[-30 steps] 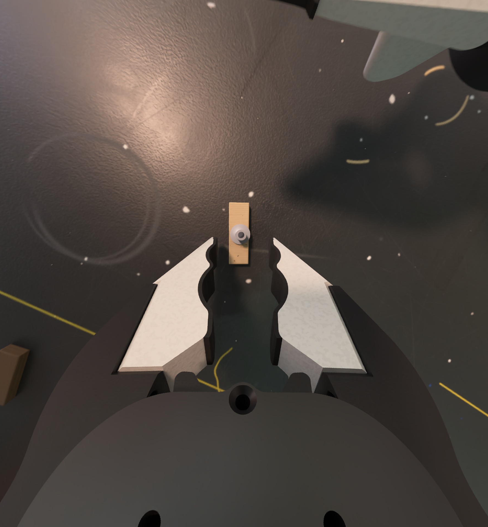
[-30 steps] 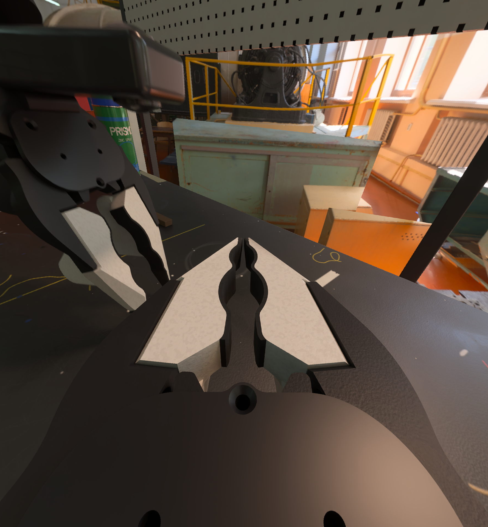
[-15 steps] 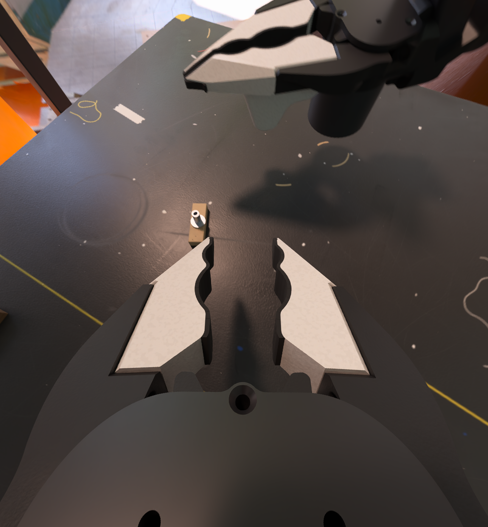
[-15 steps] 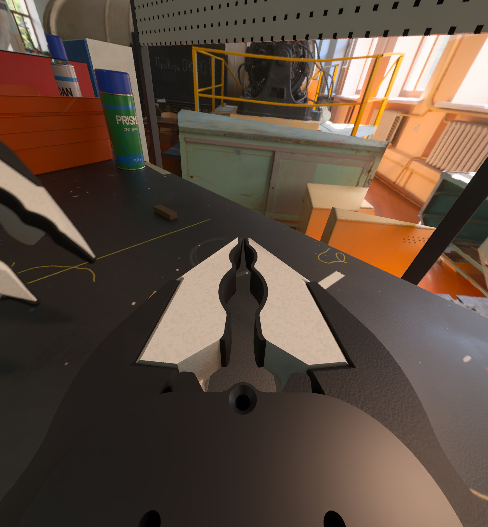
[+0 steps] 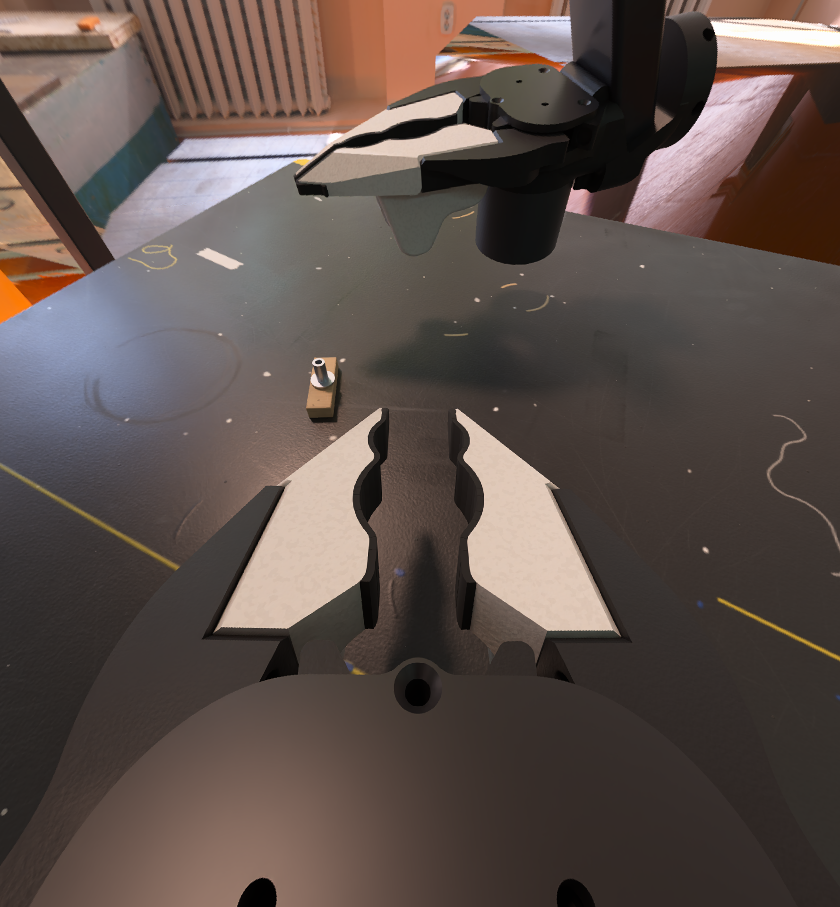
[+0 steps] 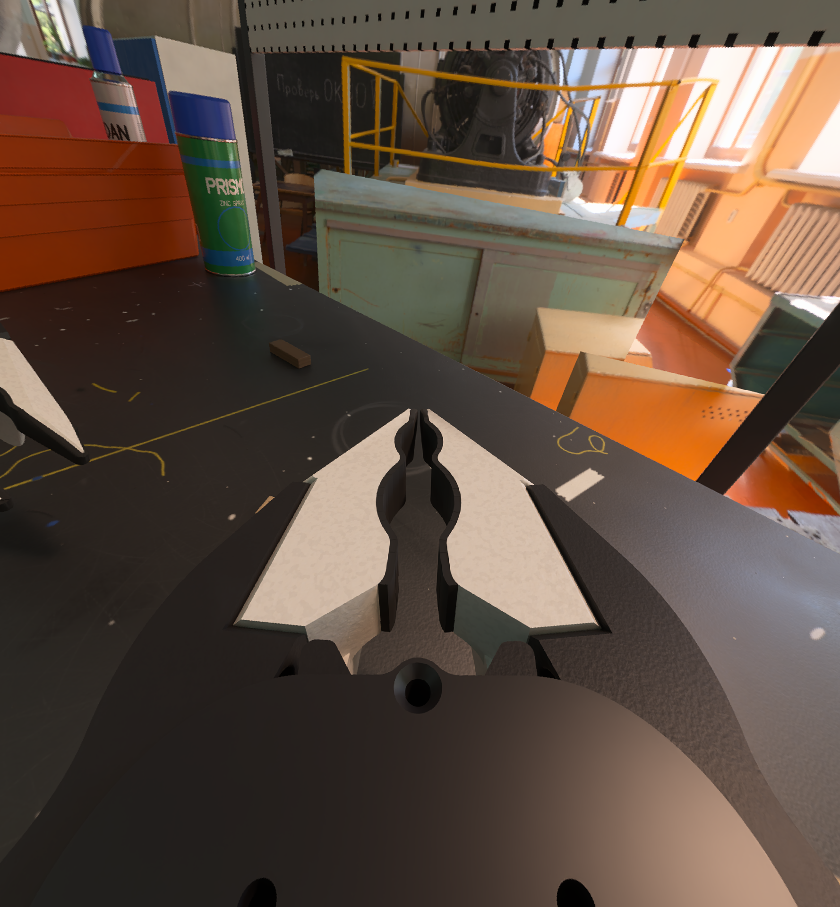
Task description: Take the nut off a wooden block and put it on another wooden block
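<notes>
A small silver nut (image 5: 322, 374) stands on a light wooden block (image 5: 323, 390) on the dark table, in the left wrist view, just ahead and left of my left gripper (image 5: 419, 411). The left gripper is open and empty, apart from the block. A second, darker wooden block (image 6: 290, 353) lies bare on the table in the right wrist view, far ahead and left of my right gripper (image 6: 418, 411), which is shut and empty. The right gripper also shows in the left wrist view (image 5: 312, 184), hovering high beyond the nut. The left gripper's fingertips (image 6: 72, 449) show at the left edge of the right wrist view.
A green spray can (image 6: 217, 196), a white can (image 6: 113, 105) and an orange bin (image 6: 74, 206) stand at the table's back. The table edge (image 6: 457, 373) runs close on the right, with cabinets and orange boxes beyond. A white tape strip (image 5: 219, 258) lies near the far corner.
My left gripper has tilted up from looking straight down over the nut and drawn back to the right; the nut and block now sit ahead left. The right gripper stayed shut and still.
</notes>
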Controlling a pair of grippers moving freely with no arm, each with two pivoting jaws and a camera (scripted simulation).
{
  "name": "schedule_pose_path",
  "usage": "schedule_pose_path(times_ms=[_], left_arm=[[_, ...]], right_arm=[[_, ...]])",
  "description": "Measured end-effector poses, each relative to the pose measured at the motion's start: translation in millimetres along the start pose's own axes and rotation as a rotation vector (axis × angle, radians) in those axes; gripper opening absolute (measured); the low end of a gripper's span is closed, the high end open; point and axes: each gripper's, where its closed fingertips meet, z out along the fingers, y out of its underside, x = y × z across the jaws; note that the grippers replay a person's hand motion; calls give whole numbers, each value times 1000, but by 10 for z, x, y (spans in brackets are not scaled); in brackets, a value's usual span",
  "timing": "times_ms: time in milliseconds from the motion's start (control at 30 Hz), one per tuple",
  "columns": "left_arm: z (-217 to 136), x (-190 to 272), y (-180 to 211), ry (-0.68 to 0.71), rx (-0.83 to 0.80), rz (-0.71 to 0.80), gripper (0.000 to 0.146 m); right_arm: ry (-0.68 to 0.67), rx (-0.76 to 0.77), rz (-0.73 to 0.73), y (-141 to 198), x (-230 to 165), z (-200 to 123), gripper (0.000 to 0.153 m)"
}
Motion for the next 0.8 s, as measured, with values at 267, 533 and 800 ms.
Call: schedule_pose_path(times_ms=[267,533,800], left_arm=[[21,71,18,-18,-17,101,22],[6,26,-9,-1,5,44,21],[27,8,5,1,-9,32,21]], right_arm=[[-20,6,15,-12,-17,23,1],[-40,15,34,-29,-36,53,1],[-47,21,40,-40,-46,62,1]])
